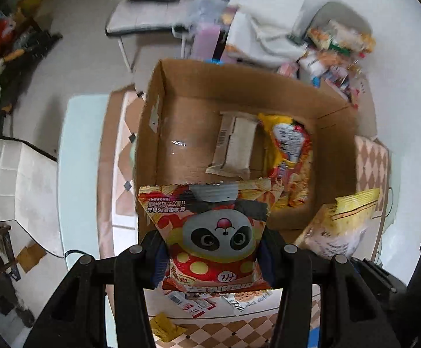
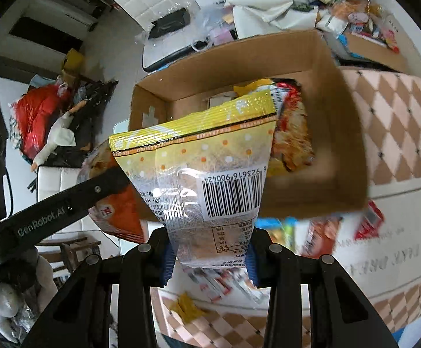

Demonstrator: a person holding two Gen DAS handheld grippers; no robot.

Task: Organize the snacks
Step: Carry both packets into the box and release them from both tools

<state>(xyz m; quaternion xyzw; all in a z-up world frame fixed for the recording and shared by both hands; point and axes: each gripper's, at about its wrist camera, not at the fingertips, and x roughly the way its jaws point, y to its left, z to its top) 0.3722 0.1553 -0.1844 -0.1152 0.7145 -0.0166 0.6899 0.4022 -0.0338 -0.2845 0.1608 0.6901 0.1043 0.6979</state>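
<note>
Checkered tablecloth (image 1: 370,168) covers the table under an open cardboard box (image 1: 152,133), which sits just beyond both sets of fingers; the left gripper (image 1: 213,261) is clamped on a red panda snack bag (image 1: 216,232) hanging at the box's near edge; the right gripper (image 2: 210,258) pinches a yellow snack bag (image 2: 199,162) over the box; inside lie a white packet (image 1: 233,145) and an orange-red snack bag (image 1: 291,150); more snacks (image 2: 352,3) are heaped beyond the box.

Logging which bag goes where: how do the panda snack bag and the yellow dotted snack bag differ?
The panda snack bag is red and shows its front; the yellow dotted snack bag shows its barcoded back. The left gripper holds the panda one, the right gripper the yellow. Both hang over the cardboard box.
</note>
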